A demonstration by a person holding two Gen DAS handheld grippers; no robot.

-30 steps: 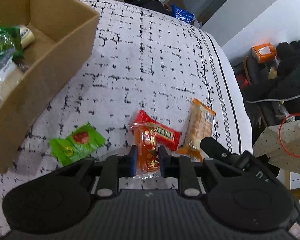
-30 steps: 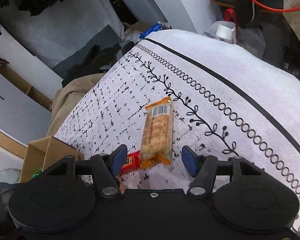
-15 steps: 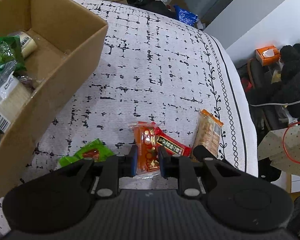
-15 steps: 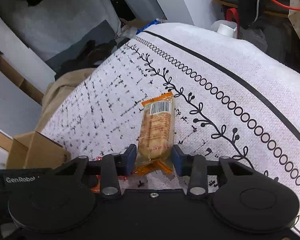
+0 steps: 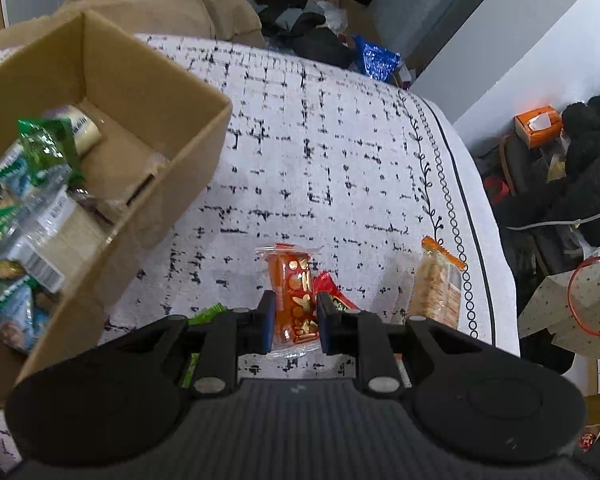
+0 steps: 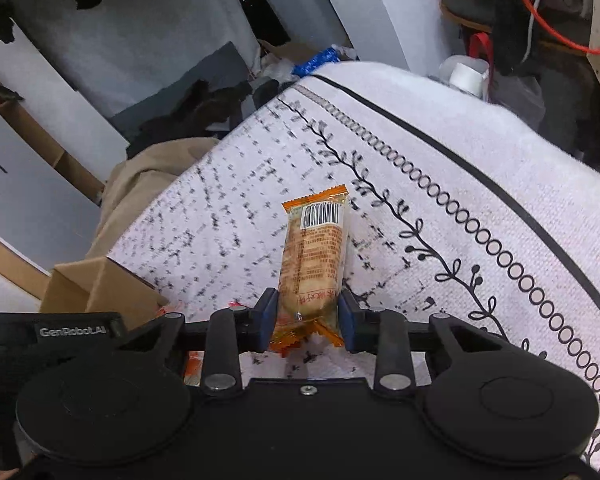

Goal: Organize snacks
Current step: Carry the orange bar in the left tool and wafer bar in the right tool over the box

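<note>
The left gripper (image 5: 296, 320) was clenched on an orange nut-print snack packet (image 5: 294, 296) at lower centre, beside the cardboard box (image 5: 160, 128) of snacks at left. The right gripper (image 6: 307, 320) clamped a barcoded cracker packet (image 6: 314, 256) above the white black-patterned cloth (image 6: 460, 200). Only the right wrist view showed "GenRobot.AI" lettering (image 6: 73, 331), lower left.

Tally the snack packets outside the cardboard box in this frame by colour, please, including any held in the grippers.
Orange: 2, the nut packet in the left gripper and the cracker packet in the right gripper
Red: 1, the red packet on the cloth behind the left gripper
Green: 1, the green packet, mostly hidden
Total: 4
</note>
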